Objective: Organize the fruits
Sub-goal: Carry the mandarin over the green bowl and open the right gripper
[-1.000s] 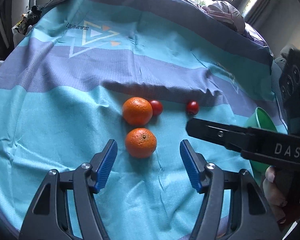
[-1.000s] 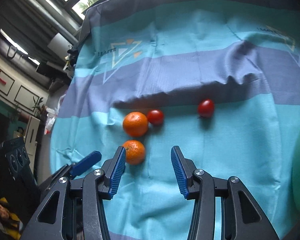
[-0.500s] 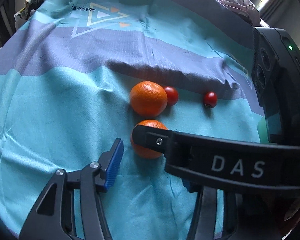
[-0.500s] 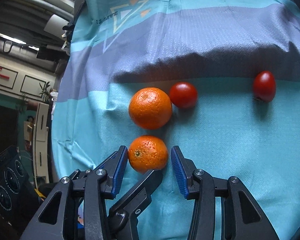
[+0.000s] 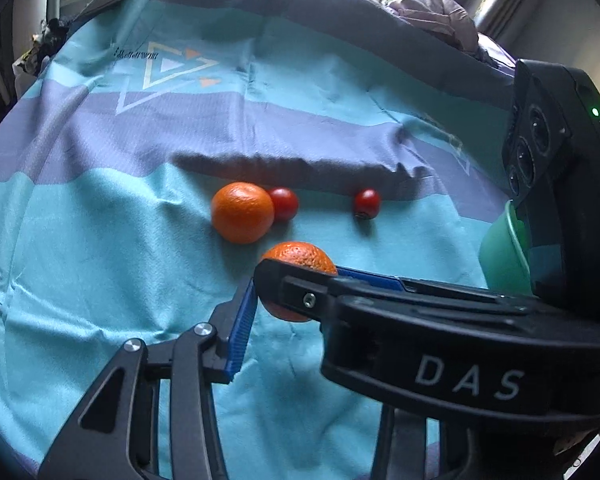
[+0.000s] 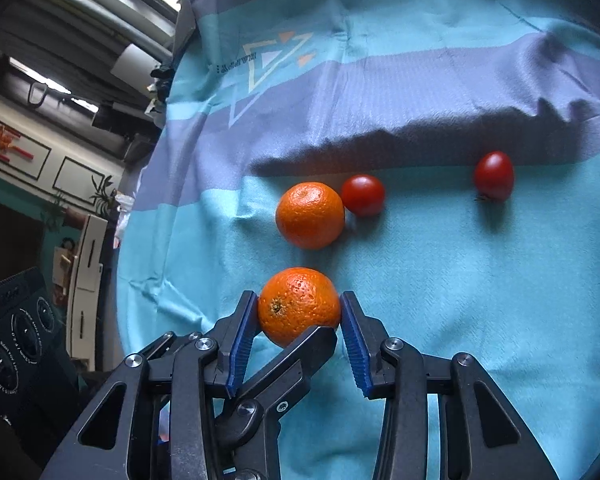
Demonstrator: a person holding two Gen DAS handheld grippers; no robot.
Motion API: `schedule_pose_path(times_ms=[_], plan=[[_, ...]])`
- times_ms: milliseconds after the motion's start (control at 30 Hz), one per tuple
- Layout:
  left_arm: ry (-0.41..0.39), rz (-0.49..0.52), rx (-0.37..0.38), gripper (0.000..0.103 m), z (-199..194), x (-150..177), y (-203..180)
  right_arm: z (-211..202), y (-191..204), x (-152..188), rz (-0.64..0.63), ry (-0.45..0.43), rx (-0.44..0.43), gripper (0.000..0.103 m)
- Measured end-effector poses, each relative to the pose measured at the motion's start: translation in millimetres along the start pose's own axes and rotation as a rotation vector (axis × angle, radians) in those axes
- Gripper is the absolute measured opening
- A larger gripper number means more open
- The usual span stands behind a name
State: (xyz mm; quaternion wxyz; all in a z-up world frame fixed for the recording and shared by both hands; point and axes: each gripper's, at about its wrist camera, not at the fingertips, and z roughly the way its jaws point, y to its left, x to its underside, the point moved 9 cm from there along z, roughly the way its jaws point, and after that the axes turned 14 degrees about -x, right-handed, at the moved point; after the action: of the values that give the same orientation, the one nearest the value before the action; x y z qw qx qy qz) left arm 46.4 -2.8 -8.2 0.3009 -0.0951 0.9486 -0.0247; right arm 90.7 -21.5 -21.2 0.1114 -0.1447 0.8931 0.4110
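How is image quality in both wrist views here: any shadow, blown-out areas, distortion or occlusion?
Left wrist: windows at top blown out, fisheye edges bent, the right gripper blocks the lower right and part of the near orange. Right wrist: sharp; a dark shadow band crosses the cloth behind the tomatoes; left background dim.

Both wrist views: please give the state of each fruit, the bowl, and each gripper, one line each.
near orange: clamped between the right gripper's pads
far orange: loose on the cloth, touching a tomato
left tomato: on the cloth beside the far orange
right tomato: on the cloth, alone
green bowl: mostly hidden, contents unseen
right gripper: shut on the near orange
left gripper: cannot tell
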Motion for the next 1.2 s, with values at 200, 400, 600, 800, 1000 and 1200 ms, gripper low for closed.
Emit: schedule_pose_path(times_ms=[200, 400, 600, 800, 1000, 1200], plan=[[-0.104, 0.088, 0.052, 0.041, -40, -7, -50, -61, 7, 4, -0.034, -0.137, 0.029, 0.045], [-0.190, 0.207, 0.137, 0.042, -70, -14, -120, -139, -3, 4, -0.056, -0.288, 0.083, 0.045], [-0.242, 0.317, 0.190, 0.041, -76, -14, -192, -204, -37, 5, -0.046, -0.423, 0.122, 0.045], [-0.223, 0.375, 0.270, 0.041, -64, -10, -246, -240, -76, 10, 0.019, -0.486, 0.177, 0.045], [-0.188, 0.428, 0.312, 0.042, -48, -3, -290, -266, -116, 17, 0.071, -0.517, 0.213, 0.045], [-0.121, 0.451, 0.350, 0.042, -26, 6, -316, -273, -148, 23, 0.151, -0.516, 0.244, 0.045]])
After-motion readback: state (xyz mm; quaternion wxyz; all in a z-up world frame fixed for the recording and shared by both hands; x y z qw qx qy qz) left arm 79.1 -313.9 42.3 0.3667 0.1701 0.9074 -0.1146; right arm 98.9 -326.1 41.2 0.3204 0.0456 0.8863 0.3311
